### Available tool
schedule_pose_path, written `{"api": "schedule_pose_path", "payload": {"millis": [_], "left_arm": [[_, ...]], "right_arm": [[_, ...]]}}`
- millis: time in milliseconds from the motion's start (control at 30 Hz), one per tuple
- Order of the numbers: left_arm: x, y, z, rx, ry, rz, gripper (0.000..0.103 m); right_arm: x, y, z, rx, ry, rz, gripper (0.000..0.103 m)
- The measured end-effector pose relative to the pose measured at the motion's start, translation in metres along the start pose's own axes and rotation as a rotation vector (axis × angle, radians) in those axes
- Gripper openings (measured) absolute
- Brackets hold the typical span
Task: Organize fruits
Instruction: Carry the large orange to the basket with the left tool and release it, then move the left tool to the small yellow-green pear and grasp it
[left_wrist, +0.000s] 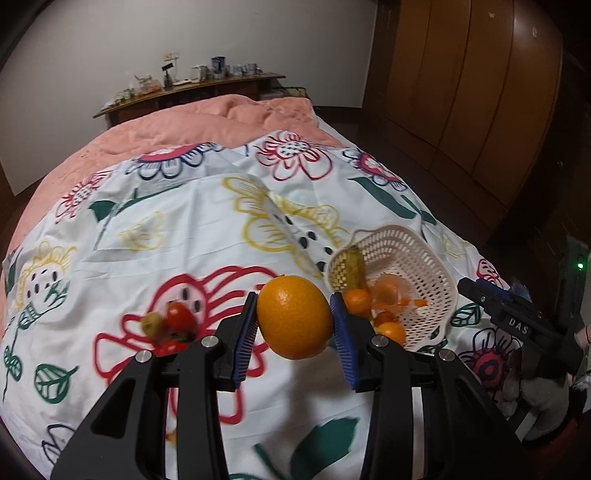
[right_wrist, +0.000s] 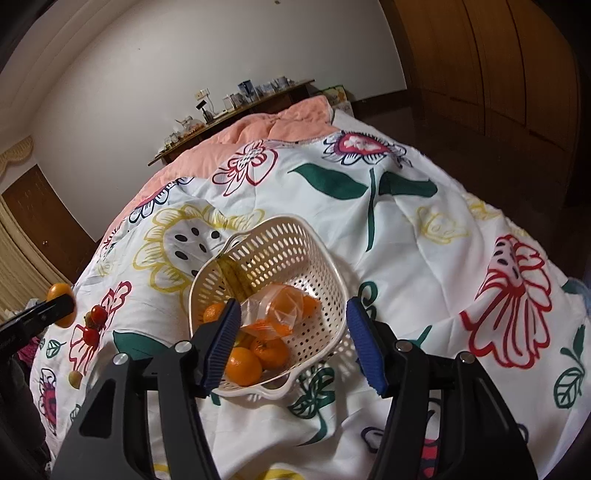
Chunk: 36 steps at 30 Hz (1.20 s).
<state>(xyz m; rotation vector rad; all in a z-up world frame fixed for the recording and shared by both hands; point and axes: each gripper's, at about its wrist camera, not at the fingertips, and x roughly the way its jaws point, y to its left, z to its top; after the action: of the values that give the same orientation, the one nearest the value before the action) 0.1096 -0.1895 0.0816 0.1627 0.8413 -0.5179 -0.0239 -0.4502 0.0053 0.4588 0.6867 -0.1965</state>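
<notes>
Orange (left_wrist: 294, 316) between left fingers (left_wrist: 246, 334)

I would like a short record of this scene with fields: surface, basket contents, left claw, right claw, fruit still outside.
surface: bed with a flowered sheet
basket: white basket on the sheet, beside the right claw
basket contents: small oranges, a clear bag, a yellow-green fruit
left claw: left claw shut on a big orange, held above the sheet
right claw: right claw open, nothing between the pads, above the basket
fruit still outside: tomatoes and a small pale fruit on the sheet
</notes>
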Motion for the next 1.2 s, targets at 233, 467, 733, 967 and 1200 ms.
{"api": "schedule_pose_path", "payload": {"millis": [233,467,733,967,1200], "left_arm": [[0.025,-0.024,0.010,0.021,0.048,-0.044,0.040],[0.045,-0.043,0.020,0.047,0.066,-0.065,0.040],[0.067,-0.062,0.026,0.053,0.095,-0.110,0.040],[0.074,-0.074,0.031,0.047,0.102,-0.148,0.054],[0.064,-0.062,0.034,0.015,0.076,-0.131,0.067]], "right_arm": [[-0.001,-0.011,-0.003,0.016,-0.010,0.000,0.060],[0.002,-0.017,-0.006,0.035,-0.003,0.011,0.060],[0.006,-0.023,-0.008,0.059,0.000,0.010,0.060],[0.004,-0.026,-0.008,0.070,-0.004,0.009,0.060],[0.003,-0.025,-0.008,0.074,-0.010,0.014,0.060]]}}
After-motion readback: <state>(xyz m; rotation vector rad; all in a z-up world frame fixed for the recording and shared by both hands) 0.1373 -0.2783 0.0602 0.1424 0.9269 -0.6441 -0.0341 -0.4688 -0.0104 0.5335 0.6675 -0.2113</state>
